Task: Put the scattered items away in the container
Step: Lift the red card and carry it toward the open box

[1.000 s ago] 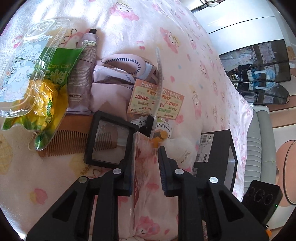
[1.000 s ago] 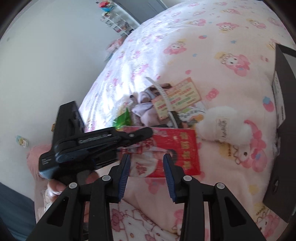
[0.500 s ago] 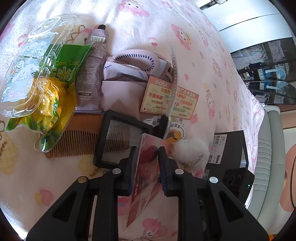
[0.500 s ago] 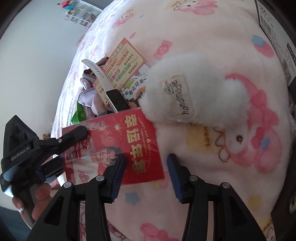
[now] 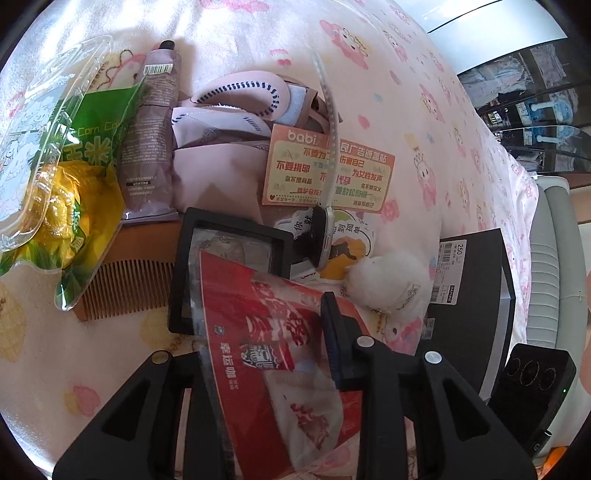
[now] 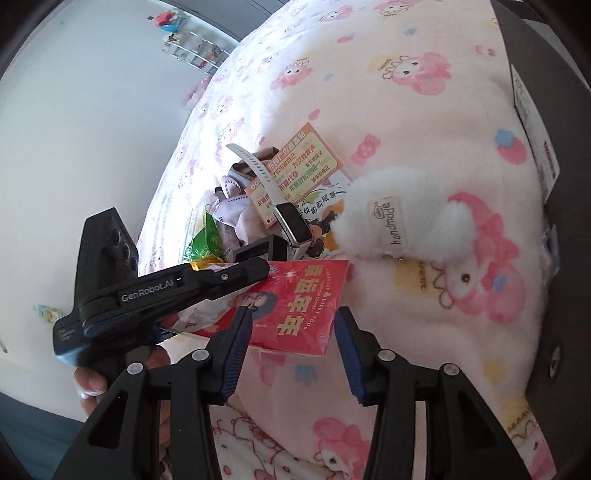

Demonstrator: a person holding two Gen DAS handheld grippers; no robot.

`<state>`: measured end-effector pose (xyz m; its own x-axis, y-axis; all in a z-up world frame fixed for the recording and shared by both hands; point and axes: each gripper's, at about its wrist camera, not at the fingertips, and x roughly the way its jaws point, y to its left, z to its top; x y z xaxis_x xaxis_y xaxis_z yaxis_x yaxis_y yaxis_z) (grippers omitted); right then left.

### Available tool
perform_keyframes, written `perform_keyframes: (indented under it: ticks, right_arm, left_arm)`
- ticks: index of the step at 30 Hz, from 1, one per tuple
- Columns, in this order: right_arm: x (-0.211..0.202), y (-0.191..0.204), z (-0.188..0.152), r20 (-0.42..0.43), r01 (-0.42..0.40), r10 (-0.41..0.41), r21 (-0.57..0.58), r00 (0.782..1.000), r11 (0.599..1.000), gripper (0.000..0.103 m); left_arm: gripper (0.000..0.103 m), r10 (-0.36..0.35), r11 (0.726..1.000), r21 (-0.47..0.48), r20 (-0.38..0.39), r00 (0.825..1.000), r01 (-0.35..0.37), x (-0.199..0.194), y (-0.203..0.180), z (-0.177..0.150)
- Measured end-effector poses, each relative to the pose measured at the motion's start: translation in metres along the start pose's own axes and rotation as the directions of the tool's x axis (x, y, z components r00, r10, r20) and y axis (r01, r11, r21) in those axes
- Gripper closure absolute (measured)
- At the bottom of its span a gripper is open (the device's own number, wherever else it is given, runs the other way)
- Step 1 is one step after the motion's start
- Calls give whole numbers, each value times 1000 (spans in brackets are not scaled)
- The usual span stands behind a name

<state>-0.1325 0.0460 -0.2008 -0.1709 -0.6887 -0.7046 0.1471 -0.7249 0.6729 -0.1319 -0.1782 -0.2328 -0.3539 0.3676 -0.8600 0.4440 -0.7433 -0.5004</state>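
Gripping glossy red packet [image 5: 258,332]: left gripper [image 5: 266,325] | right gripper [image 6: 291,347] jaws apart | fluffy pompom [image 6: 399,218] near

Bright daylight, both fisheye views sharp mid-frame, warped at the rims.
Sun blows out the bedspread [image 5: 229,33] along the top of the left view; glare on the clear tray [image 5: 40,122] and the red packet [image 5: 266,332] sleeve. Soft shadows under the clutter. Wall [image 6: 85,122] in the right view is flat and even. Black vignette in all corners; near claw parts slightly soft.
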Motion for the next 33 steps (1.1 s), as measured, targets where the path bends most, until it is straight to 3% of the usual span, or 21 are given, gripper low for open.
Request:
perform_keyframes:
  ticks: [5, 8, 12, 15, 22, 25, 29, 33]
  right_arm:
    - [1, -12, -3, -11, 14, -14, 45, 1000, 999, 61]
    - [12, -10, -5, -27, 11, -9, 50, 1000, 999, 61]
    - [26, -10, -5, -65, 22, -19, 41, 998, 999, 61]
    - [36, -12, -2, -84, 40, -36, 46, 996, 998, 61]
    - [61, -11, 1, -132, 86, -81, 28, 988, 996, 60]
    - [62, -11, 0, -133, 82, -77, 33, 988, 996, 60]
    - [45, -2, -2, -90, 85, -82, 27, 993, 996, 60]
    - [14, 12, -4, -26, 79, -79, -3, 997, 997, 60]
  left_arm:
    - [77, 45, 999, -2, 63, 997, -45, -14, 0, -6]
    - [75, 114, 993, -36, 89, 989, -111, -20, 5, -8]
    - [52, 146, 987, -83, 111, 983, -137, -27, 13, -8]
    - [52, 225, 973, -83, 135, 965, -215, -32, 13, -9]
    - [53, 296, 955, -20, 59, 953, -295, -11, 10, -7]
    - [52, 272, 962, -26, 56, 961, -271, -11, 14, -5]
    - [52, 151, 987, -59, 65, 986, -148, -20, 24, -4]
    - [52, 85, 993, -87, 51, 995, -80, -22, 32, -4]
